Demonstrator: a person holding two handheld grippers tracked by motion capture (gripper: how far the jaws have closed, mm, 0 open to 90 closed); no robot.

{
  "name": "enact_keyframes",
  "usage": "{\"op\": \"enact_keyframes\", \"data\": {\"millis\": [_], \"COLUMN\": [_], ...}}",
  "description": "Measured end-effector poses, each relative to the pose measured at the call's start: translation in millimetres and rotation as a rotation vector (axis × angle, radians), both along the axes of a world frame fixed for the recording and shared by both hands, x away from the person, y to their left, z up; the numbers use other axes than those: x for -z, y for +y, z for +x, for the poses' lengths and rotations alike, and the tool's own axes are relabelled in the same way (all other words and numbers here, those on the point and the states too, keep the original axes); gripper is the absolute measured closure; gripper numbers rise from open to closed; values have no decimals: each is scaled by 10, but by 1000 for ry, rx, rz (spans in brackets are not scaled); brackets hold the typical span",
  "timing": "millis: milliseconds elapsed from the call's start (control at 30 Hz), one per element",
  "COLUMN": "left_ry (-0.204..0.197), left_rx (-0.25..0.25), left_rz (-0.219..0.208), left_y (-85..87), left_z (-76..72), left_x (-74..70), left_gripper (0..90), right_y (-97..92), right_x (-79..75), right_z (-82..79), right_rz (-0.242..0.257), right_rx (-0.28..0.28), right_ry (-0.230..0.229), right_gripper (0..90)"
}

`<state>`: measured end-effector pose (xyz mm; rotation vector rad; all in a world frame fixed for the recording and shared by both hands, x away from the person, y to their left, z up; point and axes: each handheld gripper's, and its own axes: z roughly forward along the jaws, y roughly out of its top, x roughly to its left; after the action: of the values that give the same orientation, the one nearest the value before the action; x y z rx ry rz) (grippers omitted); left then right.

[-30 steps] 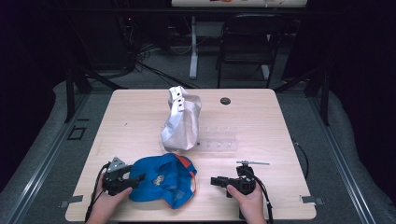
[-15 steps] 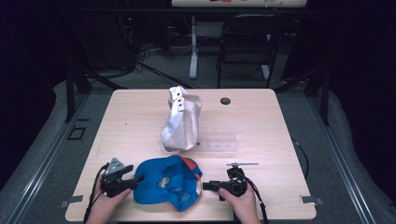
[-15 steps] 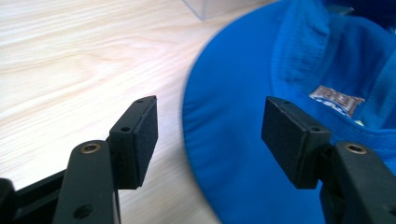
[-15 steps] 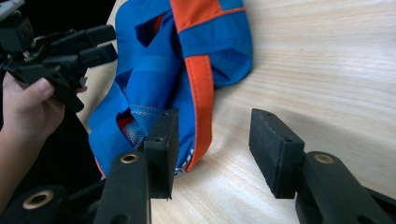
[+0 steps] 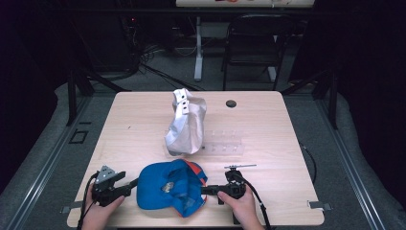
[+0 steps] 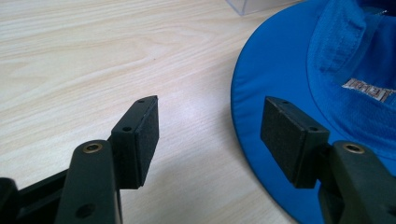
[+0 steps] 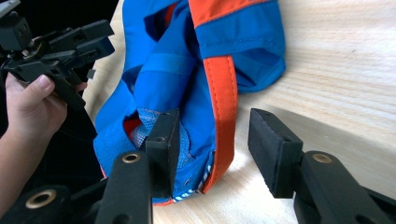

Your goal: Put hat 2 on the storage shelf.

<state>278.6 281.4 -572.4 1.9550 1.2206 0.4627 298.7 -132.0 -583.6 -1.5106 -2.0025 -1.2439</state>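
Observation:
A blue cap (image 5: 165, 191) with orange trim lies near the table's front edge, between my two grippers. My left gripper (image 5: 131, 183) points at its left side. In the left gripper view this gripper (image 6: 210, 116) is open, its jaws a little narrower than before; one pad hovers over the edge of the blue brim (image 6: 299, 70) and bare table lies between them. My right gripper (image 5: 205, 190) reaches the cap's right side. Its jaws (image 7: 212, 135) have just been closing and stand open around the orange-edged band (image 7: 224, 93); one pad lies against the cap's fabric, the other is clear.
A silver-white cap (image 5: 186, 127) stands in the middle of the table, beside a clear plastic box (image 5: 222, 146). A small black disc (image 5: 231, 103) lies at the back. A chair (image 5: 251, 43) stands beyond the table. A hand holds the left gripper (image 7: 56, 46) in the right gripper view.
My right gripper has moved left up to the cap's edge. The left gripper has drawn back slightly to the left. The blue cap has barely shifted.

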Motion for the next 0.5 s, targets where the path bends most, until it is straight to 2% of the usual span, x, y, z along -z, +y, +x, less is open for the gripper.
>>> {"op": "enact_keyframes", "data": {"millis": [167, 233, 467, 500], "left_ry": [5, 12, 1, 3], "left_rx": [-13, -14, -15, -11], "left_rz": [-1, 1, -2, 2], "left_y": [41, 61, 41, 38], "left_z": [-17, -21, -17, -18], "left_x": [4, -3, 10, 8], "left_gripper": [379, 381, 381, 382], "right_y": [37, 51, 18, 28], "right_x": [34, 40, 14, 12], "right_z": [28, 33, 31, 24], "right_rz": [11, 40, 54, 58], "right_rx": [-33, -37, -56, -46], "right_ry": [39, 50, 60, 58], "right_gripper": [557, 581, 662, 698]}}
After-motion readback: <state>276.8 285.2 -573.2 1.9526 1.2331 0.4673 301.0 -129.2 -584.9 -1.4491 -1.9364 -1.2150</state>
